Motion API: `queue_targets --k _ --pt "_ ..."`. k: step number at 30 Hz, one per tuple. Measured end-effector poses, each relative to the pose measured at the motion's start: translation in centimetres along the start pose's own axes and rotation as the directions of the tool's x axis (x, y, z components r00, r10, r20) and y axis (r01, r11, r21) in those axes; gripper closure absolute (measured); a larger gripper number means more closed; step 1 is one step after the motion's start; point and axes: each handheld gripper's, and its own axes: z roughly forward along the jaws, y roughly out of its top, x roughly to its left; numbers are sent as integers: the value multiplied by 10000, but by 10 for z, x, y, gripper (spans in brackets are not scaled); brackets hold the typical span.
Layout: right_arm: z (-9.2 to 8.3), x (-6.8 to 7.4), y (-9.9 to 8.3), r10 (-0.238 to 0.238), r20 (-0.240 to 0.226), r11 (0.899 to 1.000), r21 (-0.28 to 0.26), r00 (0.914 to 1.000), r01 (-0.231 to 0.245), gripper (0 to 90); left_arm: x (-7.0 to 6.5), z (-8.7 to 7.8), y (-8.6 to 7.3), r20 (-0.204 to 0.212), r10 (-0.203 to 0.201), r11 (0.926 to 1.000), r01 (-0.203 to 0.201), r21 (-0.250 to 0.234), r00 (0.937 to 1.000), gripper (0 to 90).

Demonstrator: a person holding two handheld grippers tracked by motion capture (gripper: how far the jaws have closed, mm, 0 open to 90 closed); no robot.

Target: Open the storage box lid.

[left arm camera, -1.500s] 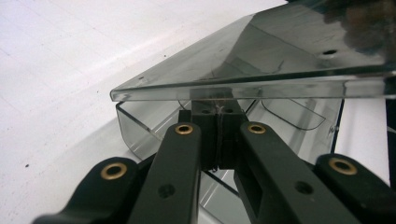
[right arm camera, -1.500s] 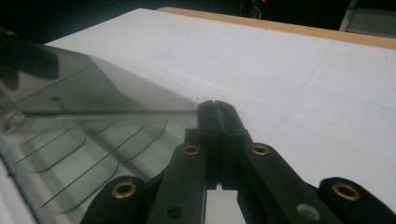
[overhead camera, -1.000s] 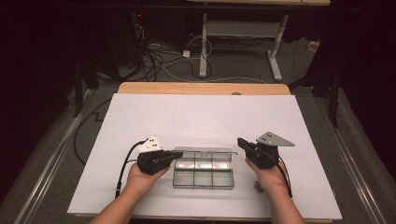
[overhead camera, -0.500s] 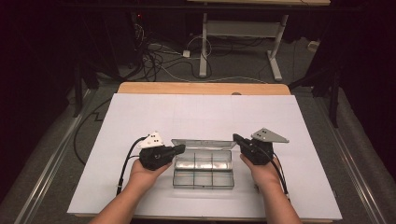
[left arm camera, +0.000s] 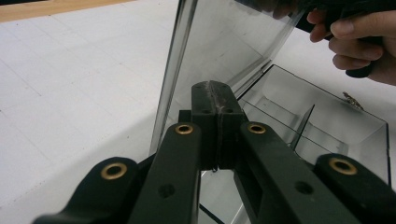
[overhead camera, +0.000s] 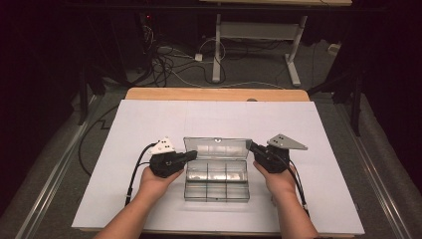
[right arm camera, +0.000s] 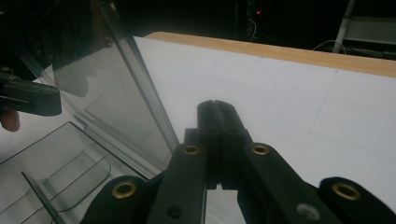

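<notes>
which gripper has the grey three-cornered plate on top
The right gripper, at the clear compartment box's right end; the left gripper carries a white block instead.

The clear box's lid [overhead camera: 217, 148] has swung up from closed to upright.

A rectangular table with a light wooden top [overhead camera: 214, 94] carries a large white sheet [overhead camera: 149, 124] that covers nearly all of it; a strip of wood shows along the far edge. Faint grid lines cross the sheet. Directly on the sheet, near the front and about midway across, stands a clear plastic compartment box [overhead camera: 217, 181] with its hinged lid [overhead camera: 217, 148] raised upright.
</notes>
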Motion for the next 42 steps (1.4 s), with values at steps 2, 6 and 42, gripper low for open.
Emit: queue_targets --k 2,6,42 --pt "1 0 1 -22 7 10000 9 10000 22 900 1 0 0 -14 -19 10000 19 -1 10000 874" --pt "4 1 3 -104 52 9998 -142 9999 105 900 2 1 -1 -22 -13 10000 13 70 10000 874" --pt "29 -9 6 254 242 9995 -193 9994 -249 900 20 -25 -8 -912 10 9993 24 375 9958 875"
